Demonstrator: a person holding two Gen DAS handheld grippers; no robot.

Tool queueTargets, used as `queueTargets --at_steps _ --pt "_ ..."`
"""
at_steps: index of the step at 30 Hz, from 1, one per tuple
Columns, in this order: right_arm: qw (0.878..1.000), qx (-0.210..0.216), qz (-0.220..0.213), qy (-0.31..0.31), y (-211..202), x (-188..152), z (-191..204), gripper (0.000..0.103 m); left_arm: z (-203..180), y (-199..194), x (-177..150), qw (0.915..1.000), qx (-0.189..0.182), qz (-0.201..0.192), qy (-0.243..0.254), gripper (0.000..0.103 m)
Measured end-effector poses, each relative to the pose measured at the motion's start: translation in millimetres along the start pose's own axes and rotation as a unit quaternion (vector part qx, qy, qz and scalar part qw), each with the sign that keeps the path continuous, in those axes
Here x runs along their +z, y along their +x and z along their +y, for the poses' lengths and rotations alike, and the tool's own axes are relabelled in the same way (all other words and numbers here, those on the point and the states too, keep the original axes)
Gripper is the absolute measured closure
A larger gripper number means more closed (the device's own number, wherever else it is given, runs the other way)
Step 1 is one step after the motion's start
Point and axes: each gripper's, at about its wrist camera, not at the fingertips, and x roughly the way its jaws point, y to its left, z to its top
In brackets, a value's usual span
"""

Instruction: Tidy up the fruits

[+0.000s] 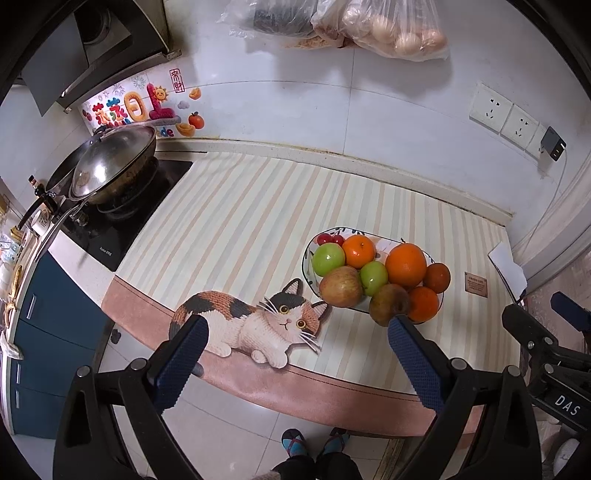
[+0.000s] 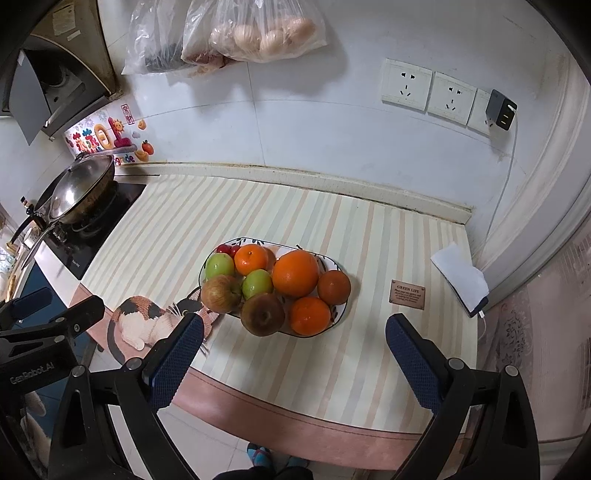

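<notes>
A patterned plate on the striped mat holds several fruits: a large orange, smaller oranges, two green apples, a red apple, a brownish apple and cherries. The plate shows in the left wrist view too, with the large orange. My right gripper is open and empty, hovering above the counter's front edge, just in front of the plate. My left gripper is open and empty, left of the plate over the cat picture.
A wok with a lid sits on the stove at the left. Bags of eggs hang on the wall. Wall sockets with a charger are at the right. A phone with paper lies at the mat's right edge.
</notes>
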Motion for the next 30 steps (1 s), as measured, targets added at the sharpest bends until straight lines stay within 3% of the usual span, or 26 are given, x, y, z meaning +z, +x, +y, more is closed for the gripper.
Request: queueTargets --at_steps 30 --pt "1.000 0.006 0.004 -0.005 7.6 7.4 1.7 0.002 -7.9 5.6 5.8 1.0000 -0.006 0.006 0.002 0.003"
